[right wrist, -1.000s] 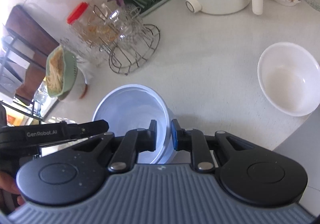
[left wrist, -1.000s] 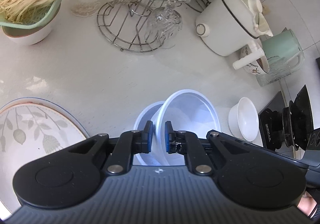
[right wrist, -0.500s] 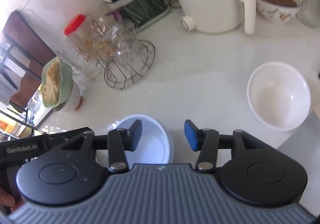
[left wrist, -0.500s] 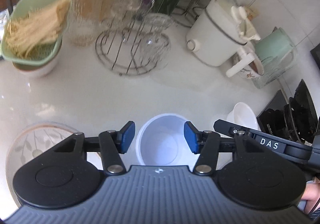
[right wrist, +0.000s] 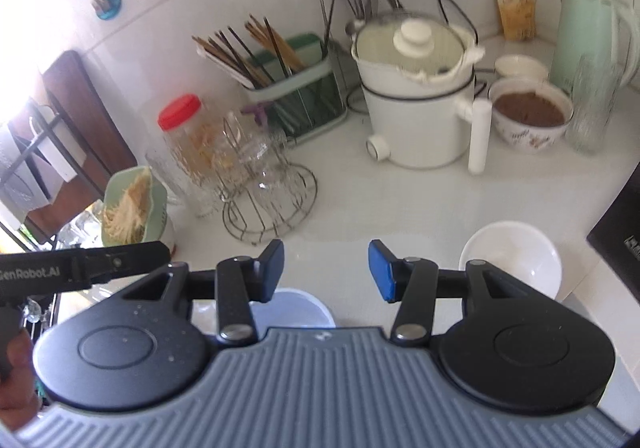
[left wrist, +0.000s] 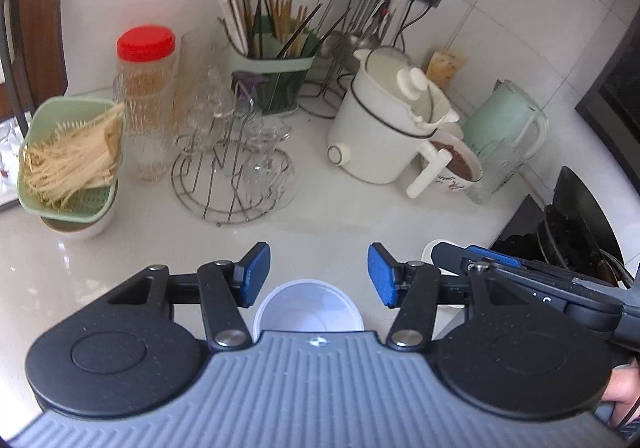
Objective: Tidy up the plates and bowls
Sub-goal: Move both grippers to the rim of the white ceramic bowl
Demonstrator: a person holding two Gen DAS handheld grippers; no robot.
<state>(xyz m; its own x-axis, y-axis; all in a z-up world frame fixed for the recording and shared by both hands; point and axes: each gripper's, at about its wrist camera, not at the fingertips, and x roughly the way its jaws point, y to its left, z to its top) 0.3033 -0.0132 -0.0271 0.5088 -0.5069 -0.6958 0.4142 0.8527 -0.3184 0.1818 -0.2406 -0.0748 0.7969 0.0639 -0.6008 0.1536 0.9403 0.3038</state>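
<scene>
Bowl [left wrist: 308,306] on counter below left tool [left wrist: 318,274]; both tools spread, gripping nothing.

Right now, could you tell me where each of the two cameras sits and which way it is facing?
Left wrist: on the open left gripper, above the plastic bowl, facing the back wall; the right gripper's finger enters at its right.
Right wrist: on the open right gripper, same heading, white bowl ahead-right; the left gripper's finger enters at its left.
Shared: plastic bowl, glass rack, white cooker, red-lidded jar.
</scene>
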